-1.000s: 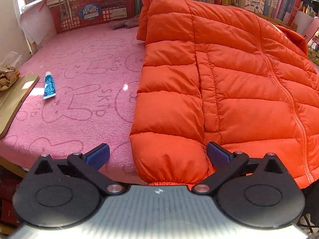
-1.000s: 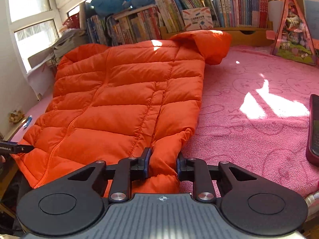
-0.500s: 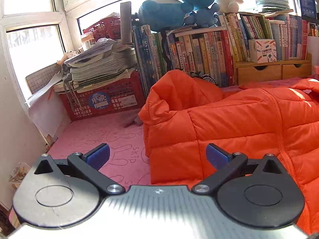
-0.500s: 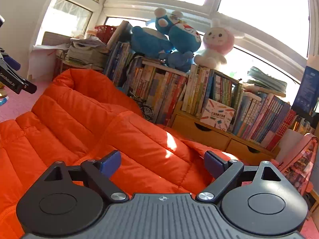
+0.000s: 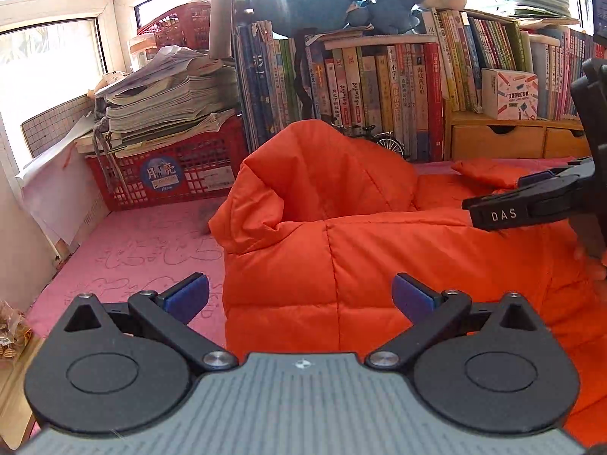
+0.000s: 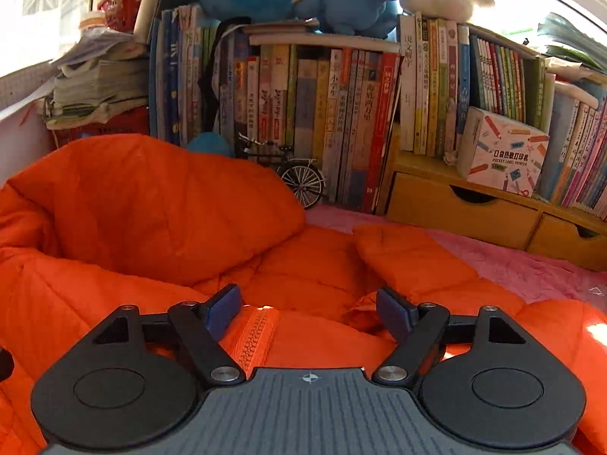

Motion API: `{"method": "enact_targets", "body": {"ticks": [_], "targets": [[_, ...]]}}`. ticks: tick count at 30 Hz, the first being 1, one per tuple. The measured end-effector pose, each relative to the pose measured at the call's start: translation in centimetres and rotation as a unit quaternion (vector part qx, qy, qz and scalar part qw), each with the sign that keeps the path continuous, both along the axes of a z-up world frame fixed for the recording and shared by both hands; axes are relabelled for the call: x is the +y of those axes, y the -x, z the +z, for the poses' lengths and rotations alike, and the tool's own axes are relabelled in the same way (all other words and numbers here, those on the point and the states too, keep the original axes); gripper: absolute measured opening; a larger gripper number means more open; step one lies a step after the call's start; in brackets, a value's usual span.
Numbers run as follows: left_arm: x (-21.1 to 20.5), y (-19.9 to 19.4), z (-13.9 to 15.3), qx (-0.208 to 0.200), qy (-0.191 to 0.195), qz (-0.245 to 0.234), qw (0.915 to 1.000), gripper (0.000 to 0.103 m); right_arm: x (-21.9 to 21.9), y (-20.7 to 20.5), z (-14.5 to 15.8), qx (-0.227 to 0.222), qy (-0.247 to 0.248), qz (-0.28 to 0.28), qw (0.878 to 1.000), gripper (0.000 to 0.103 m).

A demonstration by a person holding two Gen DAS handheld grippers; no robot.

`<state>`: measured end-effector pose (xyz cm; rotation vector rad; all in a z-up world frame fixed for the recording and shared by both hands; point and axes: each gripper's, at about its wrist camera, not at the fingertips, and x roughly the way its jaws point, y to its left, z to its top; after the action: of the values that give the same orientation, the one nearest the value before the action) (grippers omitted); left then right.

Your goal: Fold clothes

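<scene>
The orange puffer jacket (image 5: 379,258) lies along the back edge of the pink-covered surface (image 5: 144,250), seemingly part-folded with hood and cuff loose, left tongs (image 5: 299,297) released, right tongs (image 6: 309,313) closing on nothing.

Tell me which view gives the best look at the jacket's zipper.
The right wrist view. The zipper runs close and sharp, its orange teeth visible between the open blue pads of the right tongs, whose jaws are closing. In the left wrist view the orange jacket shows only quilted panels and hood; no zipper teeth can be made out.
</scene>
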<state>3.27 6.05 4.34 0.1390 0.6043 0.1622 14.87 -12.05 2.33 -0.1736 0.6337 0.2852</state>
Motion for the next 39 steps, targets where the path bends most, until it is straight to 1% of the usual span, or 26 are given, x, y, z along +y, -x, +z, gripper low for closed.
{"method": "enact_targets", "body": {"ticks": [2,6,7,8,12,14,17,18,20,22,24,27,30,32,33,34,36,37,38,39], "targets": [[-0.1,-0.7,-0.1,0.009,0.006,0.010,0.9999,0.103,-0.2,1.9,-1.5,0.004,0.013,0.019,1.000,0.078],[-1.4,-1.5,0.2,0.008,0.021,0.002,0.9997,0.103,-1.4,4.6,-3.5,0.038,-0.011,0.026,0.999,0.078],[-1.9,-1.6,0.2,0.005,0.016,0.000,0.9999,0.103,-1.7,5.0,-3.9,0.044,-0.015,0.027,0.999,0.078],[-2.3,-1.7,0.2,0.004,0.009,-0.001,1.0000,0.103,-2.0,5.5,-4.3,0.048,-0.018,0.028,0.998,0.078],[-4.1,-2.4,-0.2,-0.003,-0.045,0.002,0.9990,0.103,-2.7,7.4,-4.9,0.059,-0.023,0.043,0.997,0.079],[-4.5,-3.0,-0.6,-0.007,-0.071,0.010,0.9974,0.103,-2.7,8.0,-5.0,0.053,-0.017,0.053,0.997,0.079],[-4.9,-4.3,-1.6,-0.008,-0.110,0.030,0.9934,0.103,-3.2,8.2,-4.7,0.046,-0.019,0.062,0.997,0.079],[-4.8,-4.7,-2.3,0.000,-0.121,0.042,0.9918,0.103,-3.6,8.0,-4.3,0.043,-0.023,0.063,0.997,0.080],[-4.2,-5.2,-4.0,0.018,-0.135,0.063,0.9887,0.103,-4.5,7.5,-3.6,0.036,-0.031,0.062,0.997,0.089],[-3.3,-5.2,-5.8,0.035,-0.130,0.072,0.9882,0.103,-6.2,6.5,-2.6,0.019,-0.033,0.038,0.999,0.097],[-2.6,-4.9,-7.0,0.040,-0.115,0.074,0.9898,0.103,-8.1,5.0,-2.1,0.013,-0.034,0.007,0.999,0.099],[-2.4,-4.5,-7.6,0.031,-0.110,0.076,0.9905,0.103,-11.5,2.0,-2.1,0.017,-0.020,-0.068,0.997,0.099],[-2.7,-4.5,-7.8,0.026,-0.119,0.076,0.9897,0.103,-15.0,0.6,-3.0,0.014,-0.010,-0.133,0.991,0.099],[-2.7,-4.4,-7.9,0.024,-0.118,0.076,0.9898,0.103,-17.6,0.4,-3.6,0.008,-0.007,-0.186,0.983,0.099],[-2.7,-4.4,-7.9,0.024,-0.117,0.077,0.9899,0.103,-18.9,0.4,-3.8,0.002,-0.005,-0.217,0.976,0.099],[-2.7,-4.4,-7.9,0.024,-0.115,0.077,0.9901,0.103,-20.5,0.6,-3.9,-0.005,-0.006,-0.257,0.966,0.099],[-2.7,-4.4,-8.0,0.024,-0.115,0.077,0.9901,0.103,-23.8,1.3,-3.8,-0.017,-0.027,-0.336,0.941,0.098],[-2.7,-4.4,-8.0,0.023,-0.115,0.077,0.9900,0.103,-25.6,2.0,-3.6,-0.024,-0.056,-0.375,0.925,0.098],[-2.7,-4.5,-8.0,0.023,-0.116,0.077,0.9900,0.103,-27.5,3.0,-3.5,-0.030,-0.098,-0.406,0.908,0.098],[-2.7,-4.5,-8.0,0.023,-0.117,0.077,0.9899,0.103,-29.4,4.0,-3.4,-0.036,-0.140,-0.436,0.889,0.098]]}}
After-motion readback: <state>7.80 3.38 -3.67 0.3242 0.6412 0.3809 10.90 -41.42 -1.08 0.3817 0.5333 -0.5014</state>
